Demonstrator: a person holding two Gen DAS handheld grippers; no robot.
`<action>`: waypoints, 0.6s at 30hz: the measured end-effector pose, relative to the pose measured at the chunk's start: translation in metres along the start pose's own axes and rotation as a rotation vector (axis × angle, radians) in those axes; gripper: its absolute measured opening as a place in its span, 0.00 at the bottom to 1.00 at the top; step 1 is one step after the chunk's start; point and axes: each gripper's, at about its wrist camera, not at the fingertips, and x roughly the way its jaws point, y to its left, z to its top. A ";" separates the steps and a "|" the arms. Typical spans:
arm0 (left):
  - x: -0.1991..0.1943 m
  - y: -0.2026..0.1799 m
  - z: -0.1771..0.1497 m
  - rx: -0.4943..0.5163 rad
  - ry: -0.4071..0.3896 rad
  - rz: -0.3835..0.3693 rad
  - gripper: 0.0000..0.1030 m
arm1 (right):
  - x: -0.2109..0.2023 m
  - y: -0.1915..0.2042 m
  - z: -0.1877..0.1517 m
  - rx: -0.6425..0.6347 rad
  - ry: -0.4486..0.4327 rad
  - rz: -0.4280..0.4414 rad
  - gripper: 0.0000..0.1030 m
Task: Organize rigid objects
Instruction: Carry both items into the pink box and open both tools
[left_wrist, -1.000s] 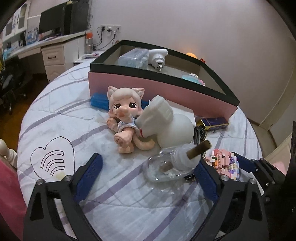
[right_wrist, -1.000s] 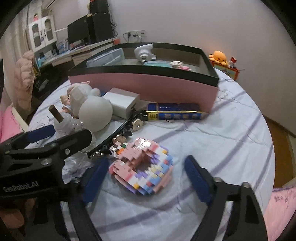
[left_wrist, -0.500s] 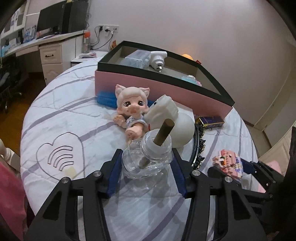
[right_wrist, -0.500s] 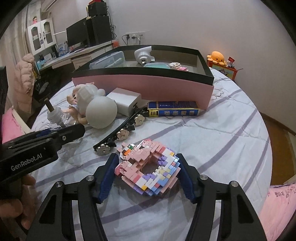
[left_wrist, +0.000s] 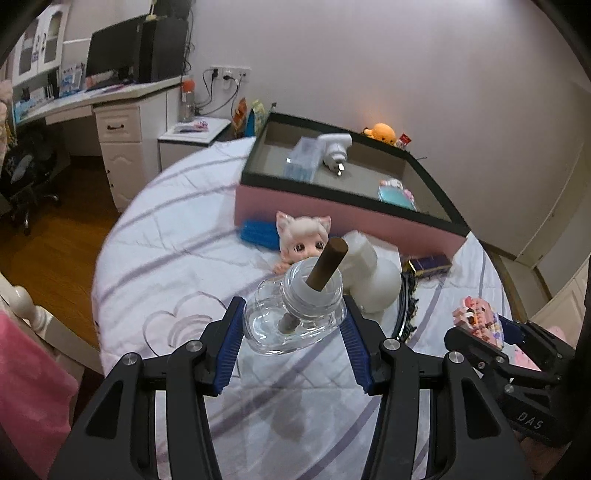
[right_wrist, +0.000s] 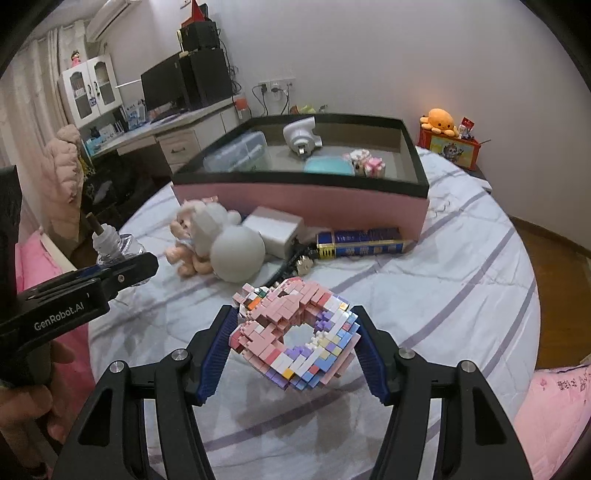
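The clear glass bottle (left_wrist: 293, 321) is squat and rounded, with a white collar at its neck and a brown wick stick (left_wrist: 327, 264) that leans out of the top toward the right. It sits between the blue pads of the left claw (left_wrist: 295, 332), which is clenched on its two sides and holds it above the striped bedsheet (left_wrist: 177, 236); its shadow lies on the sheet below.

The brick ring (right_wrist: 293, 336) is a doughnut shape built of small blocks, mostly pink on one half and white, lilac and blue on the other, with a hole through the middle. The right claw (right_wrist: 293, 345) grips it by its outer edges, tilted, clear of the sheet.

Behind both, on the bed, lie a cat-eared doll (left_wrist: 303, 240), a white round lamp (right_wrist: 238, 254) and a blue and gold box (right_wrist: 360, 243), just in front of the pink tray with a black rim (right_wrist: 317, 201)
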 end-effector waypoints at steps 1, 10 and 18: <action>-0.002 0.000 0.002 0.003 -0.004 0.002 0.50 | -0.002 0.001 0.003 0.001 -0.007 0.005 0.62; -0.019 -0.007 0.041 0.050 -0.078 -0.018 0.50 | -0.012 0.003 0.040 -0.005 -0.068 0.019 0.62; -0.009 -0.023 0.098 0.111 -0.145 -0.031 0.50 | 0.003 -0.011 0.101 -0.007 -0.113 0.004 0.62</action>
